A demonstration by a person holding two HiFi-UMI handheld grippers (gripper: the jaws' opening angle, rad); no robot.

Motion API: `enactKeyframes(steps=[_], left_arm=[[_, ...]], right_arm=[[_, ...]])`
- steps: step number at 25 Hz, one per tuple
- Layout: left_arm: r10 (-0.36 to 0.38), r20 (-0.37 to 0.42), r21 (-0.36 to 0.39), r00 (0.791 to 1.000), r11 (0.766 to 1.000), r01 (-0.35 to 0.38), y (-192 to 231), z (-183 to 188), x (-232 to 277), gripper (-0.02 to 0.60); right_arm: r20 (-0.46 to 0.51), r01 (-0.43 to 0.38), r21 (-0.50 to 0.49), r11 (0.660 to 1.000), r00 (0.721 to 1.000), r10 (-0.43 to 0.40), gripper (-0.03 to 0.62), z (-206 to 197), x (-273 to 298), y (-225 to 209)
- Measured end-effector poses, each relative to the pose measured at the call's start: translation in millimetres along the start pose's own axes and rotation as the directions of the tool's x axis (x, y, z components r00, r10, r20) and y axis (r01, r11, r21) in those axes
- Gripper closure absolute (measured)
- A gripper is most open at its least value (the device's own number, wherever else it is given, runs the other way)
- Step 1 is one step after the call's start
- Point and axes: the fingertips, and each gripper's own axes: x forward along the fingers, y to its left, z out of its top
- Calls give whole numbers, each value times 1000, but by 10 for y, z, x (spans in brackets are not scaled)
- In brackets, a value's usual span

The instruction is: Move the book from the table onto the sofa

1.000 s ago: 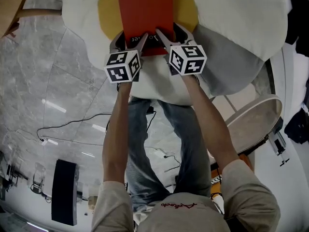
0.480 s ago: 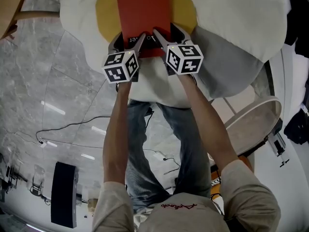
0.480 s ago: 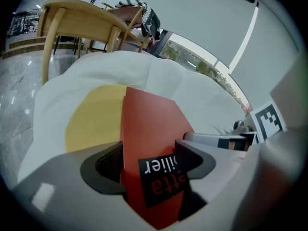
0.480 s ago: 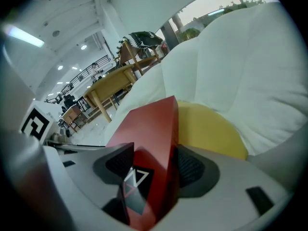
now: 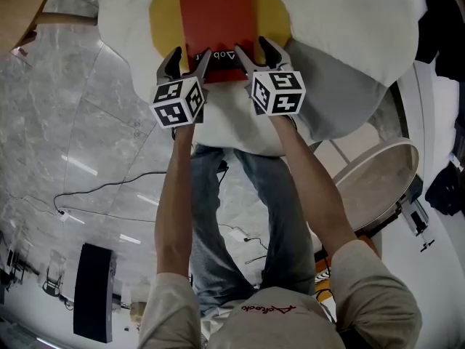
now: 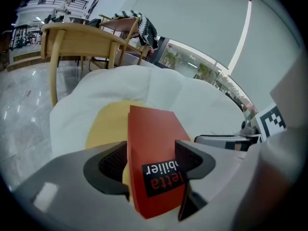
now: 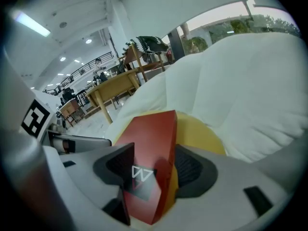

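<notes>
Book (image 6: 150,138), black label (image 6: 164,173): partial txt, upside-down, "letta" red, "bilier" white. Other label: white W-type logo (image 7: 143,174).

Red book's (image 5: 218,20) near corners behind left gripper (image 5: 188,57) and right gripper (image 5: 253,51), sofa (image 5: 349,27) cropped at top

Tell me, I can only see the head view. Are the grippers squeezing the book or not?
Observer: Not the right gripper. In its view a strip of yellow cushion shows between the book and one pad.
Operator: And the left one?
Observer: The left gripper is open too. Its view shows the book's corner between the jaws and a sliver of cushion beside the left pad.
Operator: What's farther back?
Observer: Behind the sofa, a patterned cloth hangs over a wooden chair.
</notes>
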Motion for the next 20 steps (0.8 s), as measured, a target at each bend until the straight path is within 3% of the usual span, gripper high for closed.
enactKeyframes(steps=[6,9,16,20], left_arm=[[-16,14,-1,1000,1000,16,-233,118,-393,281],[-35,30,3,999,999,34,-361,215,-572,343],[-28,69,20,997,999,26,-523,450,-1033,561],[-42,64,40,997,998,40,-602,458,-1221,572]], right_arm=[[-1,-13,-19,1000,1000,13,349,138,-401,239],[6,-21,-43,999,1000,22,471,277,-546,373],[18,-52,-83,995,998,54,568,558,-861,672],[8,-104,-101,989,994,106,583,607,-993,887]])
